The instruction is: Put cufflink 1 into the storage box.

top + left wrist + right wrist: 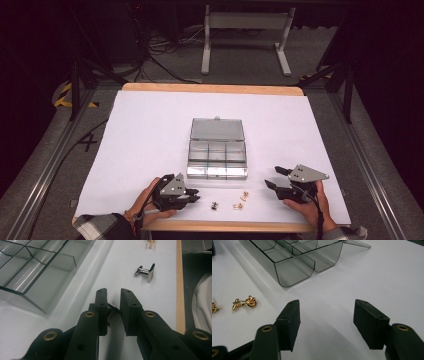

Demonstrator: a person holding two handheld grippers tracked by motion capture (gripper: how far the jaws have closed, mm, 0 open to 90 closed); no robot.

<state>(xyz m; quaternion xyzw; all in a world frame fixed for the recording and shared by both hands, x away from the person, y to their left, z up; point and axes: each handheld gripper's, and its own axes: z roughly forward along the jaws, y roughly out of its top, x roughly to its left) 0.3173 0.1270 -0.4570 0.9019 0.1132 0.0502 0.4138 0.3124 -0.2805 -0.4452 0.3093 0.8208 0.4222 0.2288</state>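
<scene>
While my left gripper (113, 296) clamps a silver cufflink (111, 312) beside the clear organizer box (218, 148), my right gripper (325, 315) gapes wide.

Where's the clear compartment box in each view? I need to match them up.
High view: clear compartment box at centre of the table, lid open behind.
Left gripper view: upper left.
Right gripper view: top, left of centre.
Shared landmark: gold cufflinks near its front edge.
</scene>
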